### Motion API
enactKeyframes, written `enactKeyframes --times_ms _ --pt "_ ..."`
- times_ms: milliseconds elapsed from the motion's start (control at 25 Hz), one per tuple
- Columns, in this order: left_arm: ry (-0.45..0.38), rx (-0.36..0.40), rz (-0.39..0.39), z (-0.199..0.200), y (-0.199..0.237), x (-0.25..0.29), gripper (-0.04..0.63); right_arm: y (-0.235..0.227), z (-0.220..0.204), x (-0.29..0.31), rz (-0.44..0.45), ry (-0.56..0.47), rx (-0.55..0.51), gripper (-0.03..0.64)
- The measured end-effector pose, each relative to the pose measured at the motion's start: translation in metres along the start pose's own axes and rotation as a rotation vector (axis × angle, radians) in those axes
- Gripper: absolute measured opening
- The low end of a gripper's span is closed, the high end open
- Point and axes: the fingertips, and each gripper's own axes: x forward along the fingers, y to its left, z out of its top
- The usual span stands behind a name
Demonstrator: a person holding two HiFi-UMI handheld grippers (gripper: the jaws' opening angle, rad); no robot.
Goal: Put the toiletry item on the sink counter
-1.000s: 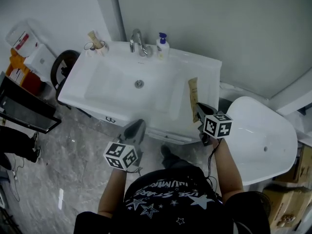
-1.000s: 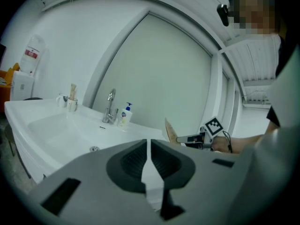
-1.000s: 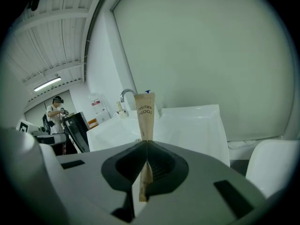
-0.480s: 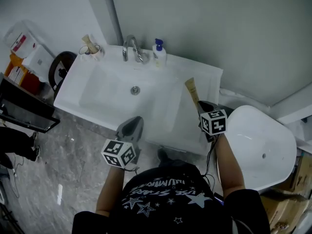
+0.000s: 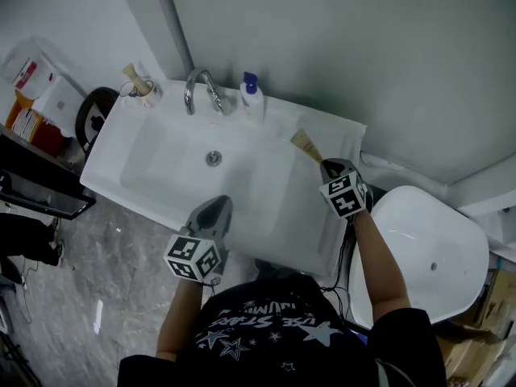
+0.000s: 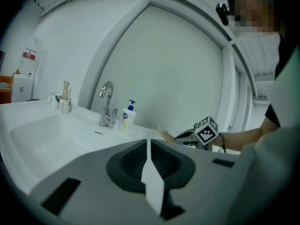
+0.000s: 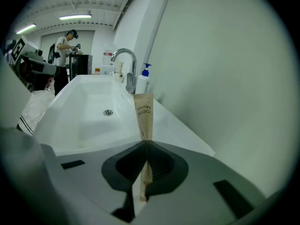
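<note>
The toiletry item is a flat tan toothbrush packet point(image 5: 304, 144) point(image 7: 144, 115). My right gripper point(image 5: 323, 166) point(image 7: 146, 143) is shut on its near end and holds it above the right-hand ledge of the white sink counter point(image 5: 282, 216), pointing toward the wall. In the left gripper view the packet point(image 6: 166, 134) sticks out ahead of the right gripper's marker cube. My left gripper point(image 5: 211, 214) point(image 6: 149, 143) hangs over the counter's front edge, its jaws shut with nothing between them.
At the back of the counter stand a chrome faucet point(image 5: 201, 92), a pump soap bottle point(image 5: 250, 97) and a cup with a brush point(image 5: 139, 85). The basin drain point(image 5: 213, 158) lies mid-sink. A white tub point(image 5: 427, 252) sits to the right, boxes point(image 5: 36, 95) to the left. A person point(image 7: 62, 55) stands far off.
My right gripper has carried the packet forward and a little left, farther over the counter's right ledge toward the wall. The left gripper has kept its place at the front edge.
</note>
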Motion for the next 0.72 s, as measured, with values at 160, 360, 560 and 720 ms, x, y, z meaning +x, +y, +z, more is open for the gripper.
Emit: enactKeyframes --times_ms 160,360,560,720 --pt "0.012 0.003 0.007 0.003 0.004 0.016 0.035 -0.016 0.006 0.02 -0.01 0.034 -0.088 0.017" --pt "0.015 0.001 0.023 0.008 0.013 0.031 0.035 -0.025 0.005 0.049 0.013 0.092 -0.212 0.017" --pt "0.026 0.003 0.038 0.008 0.02 0.038 0.035 -0.036 0.002 0.076 0.045 0.163 -0.296 0.017" --pt "0.038 -0.008 0.06 0.004 0.03 0.038 0.035 -0.045 0.004 0.091 0.046 0.192 -0.345 0.017"
